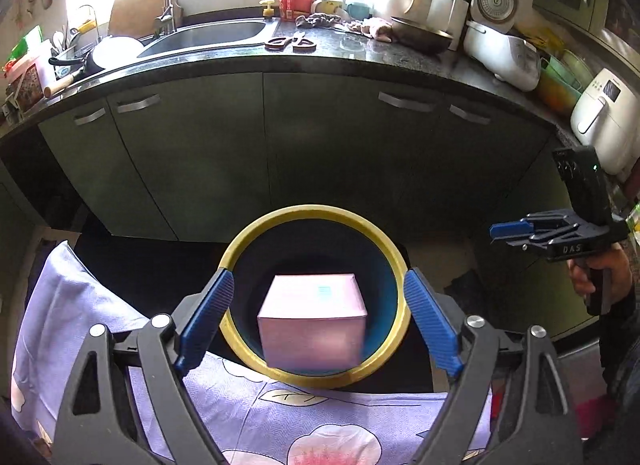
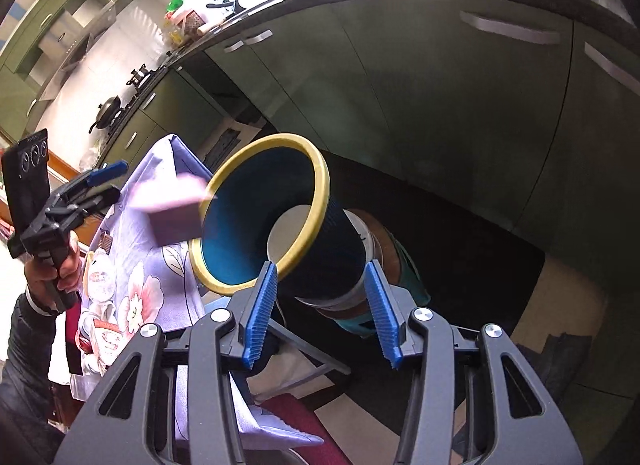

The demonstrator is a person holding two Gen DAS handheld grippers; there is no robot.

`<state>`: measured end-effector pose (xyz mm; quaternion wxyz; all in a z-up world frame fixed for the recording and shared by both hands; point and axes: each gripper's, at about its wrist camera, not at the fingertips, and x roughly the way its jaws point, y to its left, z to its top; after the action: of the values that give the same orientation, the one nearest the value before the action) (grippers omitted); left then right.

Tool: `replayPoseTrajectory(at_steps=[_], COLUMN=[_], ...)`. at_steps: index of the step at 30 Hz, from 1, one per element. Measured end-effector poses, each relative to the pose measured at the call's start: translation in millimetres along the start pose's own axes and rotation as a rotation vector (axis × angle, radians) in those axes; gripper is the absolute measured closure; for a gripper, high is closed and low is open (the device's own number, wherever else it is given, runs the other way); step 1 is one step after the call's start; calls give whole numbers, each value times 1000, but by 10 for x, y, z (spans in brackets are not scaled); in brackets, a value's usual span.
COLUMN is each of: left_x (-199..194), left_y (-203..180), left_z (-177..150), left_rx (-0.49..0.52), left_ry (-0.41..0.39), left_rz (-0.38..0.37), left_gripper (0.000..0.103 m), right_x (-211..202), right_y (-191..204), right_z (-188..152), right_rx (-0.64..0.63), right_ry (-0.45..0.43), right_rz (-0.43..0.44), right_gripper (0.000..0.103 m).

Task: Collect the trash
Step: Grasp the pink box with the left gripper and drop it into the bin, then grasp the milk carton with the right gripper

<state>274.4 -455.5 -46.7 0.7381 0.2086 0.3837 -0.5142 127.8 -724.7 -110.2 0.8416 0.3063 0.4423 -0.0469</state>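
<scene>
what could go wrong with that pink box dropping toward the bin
1. The pink box is loose and blurred, near the bin's yellow rim; in the right wrist view it looks off to one side, so it may clip the rim and bounce out.
2. The left gripper is open, touching nothing, so it cannot correct the fall.
3. A missed box could land on the flowered cloth beside the bin.
</scene>
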Motion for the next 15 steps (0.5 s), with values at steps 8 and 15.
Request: replayPoseTrajectory(at_steps=[8, 15], left_x=[-845, -1875], left_y=[40, 53], left_z=[-252, -942], left_rx=[-49, -166], left_ry=[-118, -276], left_rz=[41, 132], left_gripper=[15, 10], right_x=[129, 171], right_y=[324, 1084], right_z=[-34, -127], right_rx=[-104, -333], right_ry=[30, 128], right_rz=[53, 125], right_gripper=[57, 53])
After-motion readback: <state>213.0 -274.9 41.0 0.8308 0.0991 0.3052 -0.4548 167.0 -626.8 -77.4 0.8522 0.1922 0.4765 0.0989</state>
